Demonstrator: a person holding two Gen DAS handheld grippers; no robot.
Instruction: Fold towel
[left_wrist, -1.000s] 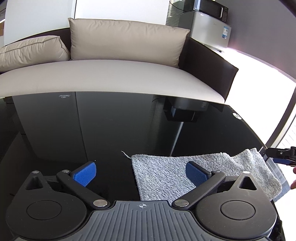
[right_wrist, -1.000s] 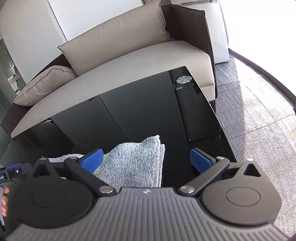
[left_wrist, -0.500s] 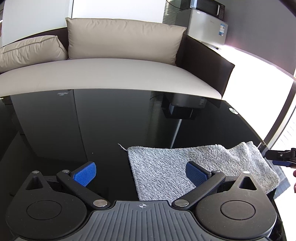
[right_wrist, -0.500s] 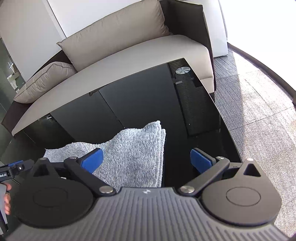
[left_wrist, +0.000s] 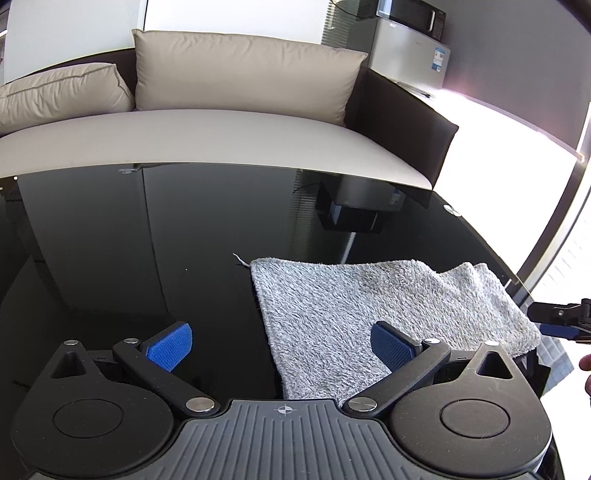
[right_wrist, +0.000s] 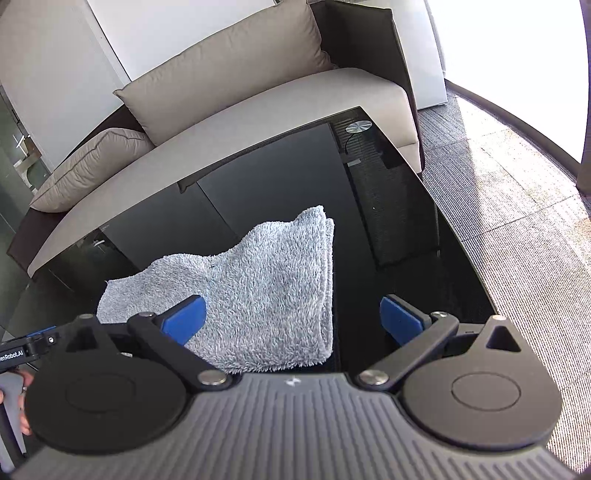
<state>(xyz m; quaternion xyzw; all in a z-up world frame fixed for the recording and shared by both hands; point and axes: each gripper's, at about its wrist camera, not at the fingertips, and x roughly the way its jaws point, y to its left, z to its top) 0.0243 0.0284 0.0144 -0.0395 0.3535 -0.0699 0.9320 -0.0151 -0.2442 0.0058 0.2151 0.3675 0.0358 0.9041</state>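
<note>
A grey fluffy towel (left_wrist: 362, 310) lies folded on the black glass table (left_wrist: 147, 240); in the right wrist view the towel (right_wrist: 266, 288) shows stacked layers along its right edge. My left gripper (left_wrist: 280, 343) is open and empty, above the towel's near left corner, with its right pad over the cloth. My right gripper (right_wrist: 293, 319) is open and empty, above the towel's near right edge. Its tip (left_wrist: 554, 319) shows at the right edge of the left wrist view.
A beige sofa (left_wrist: 221, 125) with cushions stands behind the table. A small fridge with a microwave (left_wrist: 410, 48) is at the back right. Grey carpet (right_wrist: 517, 229) lies to the right of the table edge.
Both grippers have pulled back and upward from the towel, so more of it shows. The towel lies still on the table.
</note>
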